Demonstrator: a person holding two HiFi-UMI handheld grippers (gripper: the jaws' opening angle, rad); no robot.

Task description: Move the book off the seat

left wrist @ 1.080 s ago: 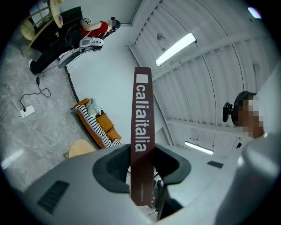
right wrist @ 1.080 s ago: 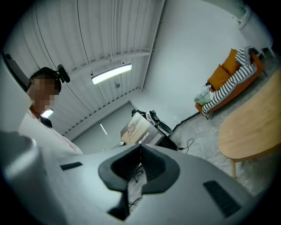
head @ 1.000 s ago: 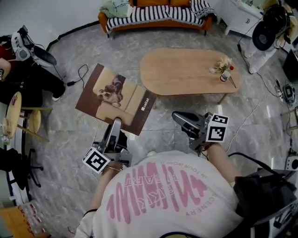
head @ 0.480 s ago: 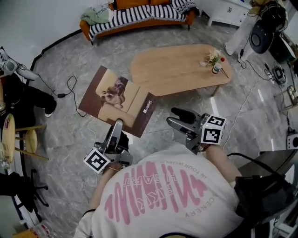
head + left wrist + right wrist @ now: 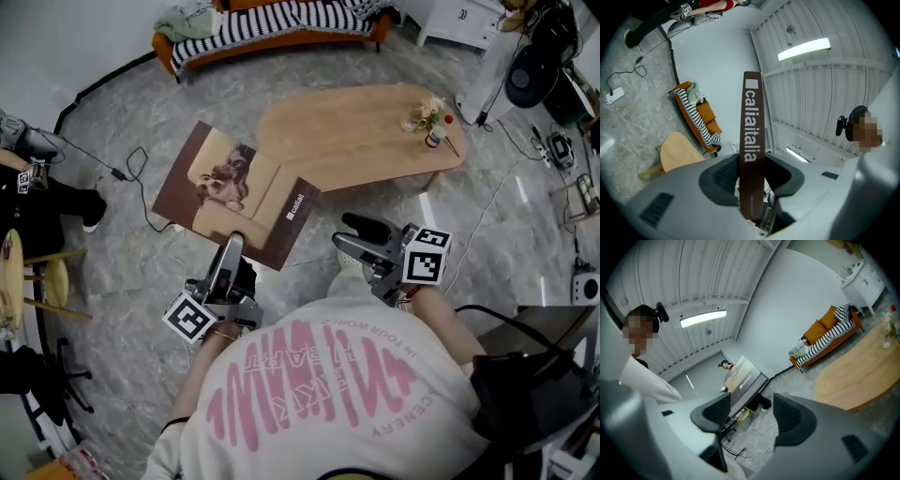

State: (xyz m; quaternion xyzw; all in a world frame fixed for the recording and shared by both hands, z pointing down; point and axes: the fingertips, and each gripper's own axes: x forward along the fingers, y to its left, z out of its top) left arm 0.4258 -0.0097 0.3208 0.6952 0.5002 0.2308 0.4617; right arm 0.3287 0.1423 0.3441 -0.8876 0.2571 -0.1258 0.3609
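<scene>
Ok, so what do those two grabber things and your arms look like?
The left gripper and right gripper are grey, each with two long jaws lined with dark pads. Each carries a white cube printed with black square markers. The person wears a white T-shirt with pink lettering and short sleeves. The right jaws have just been opening, with nothing between them.
</scene>
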